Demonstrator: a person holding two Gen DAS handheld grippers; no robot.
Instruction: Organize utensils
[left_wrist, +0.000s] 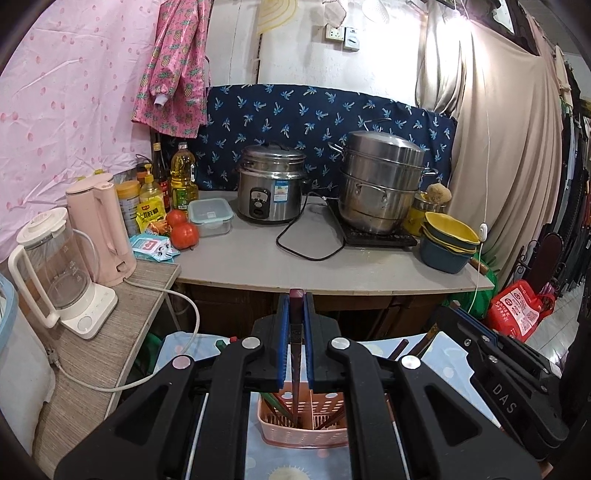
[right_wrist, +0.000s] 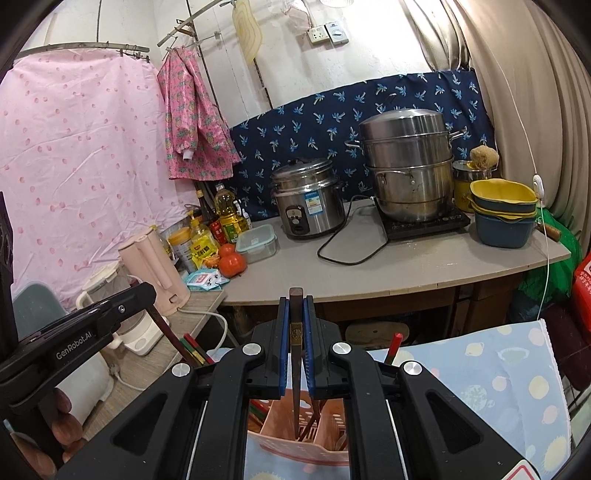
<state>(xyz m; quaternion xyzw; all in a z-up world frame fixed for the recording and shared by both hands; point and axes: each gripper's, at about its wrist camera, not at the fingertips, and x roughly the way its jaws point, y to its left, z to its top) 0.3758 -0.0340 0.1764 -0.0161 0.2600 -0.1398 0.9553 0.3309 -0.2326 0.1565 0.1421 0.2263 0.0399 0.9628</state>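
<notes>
1. The left tongs (left_wrist: 296, 314) are clamping a dark chopstick (left_wrist: 295, 354) between their blue pads (left_wrist: 283, 339), closed tight on it with no gap showing on either side of the stick.
2. That chopstick is standing nearly upright, its square top poking above the fingertips and its lower end reaching down into the pink utensil holder (left_wrist: 306, 421).
3. The right tongs (right_wrist: 296, 314) are squeezing a second dark chopstick (right_wrist: 295, 365) in the same way, pads pressed against its two sides, a brass-coloured band showing on the shaft.
4. This second chopstick is pointing down into one compartment of the pink utensil holder (right_wrist: 291, 443), which is sitting on a pale blue cloth with dots (right_wrist: 480, 387).
5. More chopsticks (left_wrist: 280, 404) are leaning inside the holder, some red and green, some dark brown.
6. In the right wrist view the left tongs are showing at the left edge, gripping the dark stick above a bunch of red and green sticks (right_wrist: 194, 350).
7. Behind, a grey desk (left_wrist: 258, 266) is carrying a rice cooker (left_wrist: 271, 184), a stacked steel steamer (left_wrist: 382, 181) on an induction plate, a stack of yellow and blue bowls (left_wrist: 448, 240), two tomatoes (left_wrist: 183, 230), a clear lidded box (left_wrist: 210, 216) and oil bottles (left_wrist: 183, 177).
8. A pink kettle (left_wrist: 99, 229) and a white glass kettle (left_wrist: 59, 269) are standing on a lower woven-topped stand to the left.
</notes>
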